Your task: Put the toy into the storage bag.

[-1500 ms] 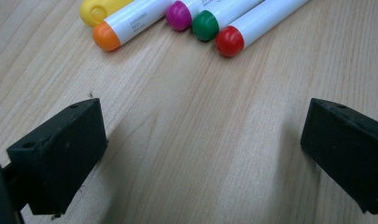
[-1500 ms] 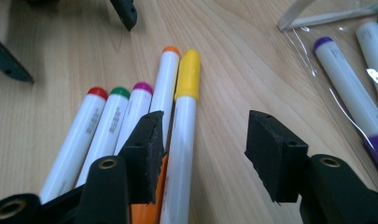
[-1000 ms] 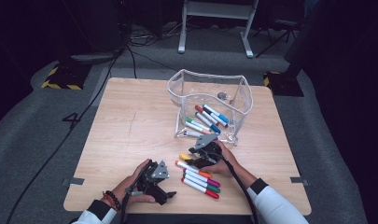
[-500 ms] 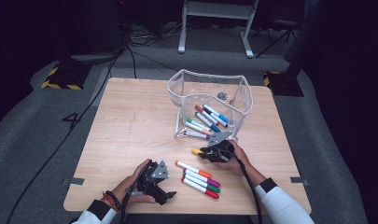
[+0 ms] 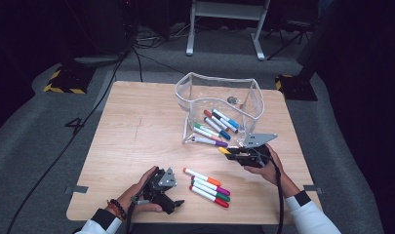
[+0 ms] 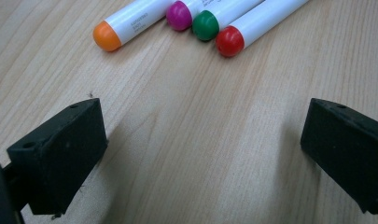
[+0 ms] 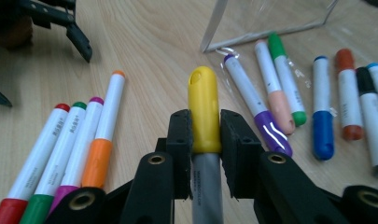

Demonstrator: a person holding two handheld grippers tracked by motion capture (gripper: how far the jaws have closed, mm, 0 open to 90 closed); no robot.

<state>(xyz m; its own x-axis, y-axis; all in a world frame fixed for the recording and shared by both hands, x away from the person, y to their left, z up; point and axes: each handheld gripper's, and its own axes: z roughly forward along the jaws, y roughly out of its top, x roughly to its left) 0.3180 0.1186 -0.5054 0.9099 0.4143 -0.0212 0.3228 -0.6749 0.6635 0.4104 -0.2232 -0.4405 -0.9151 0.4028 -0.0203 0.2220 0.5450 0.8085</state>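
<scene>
The left gripper (image 5: 178,202) rests low on the table (image 5: 136,126), jaws spread and empty. Four markers (image 5: 207,187) lie beside it — bare wood beyond. The right gripper (image 5: 223,151), lifted, has just closed and clamps a yellow-capped marker (image 7: 204,112) just outside the clear pouch (image 5: 219,92) — seven markers within.

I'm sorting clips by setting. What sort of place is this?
Probably a recording studio or lab, not a home: a lone wooden table on grey carpet, black-and-yellow hazard tape, loose cables and a metal stand behind.
</scene>
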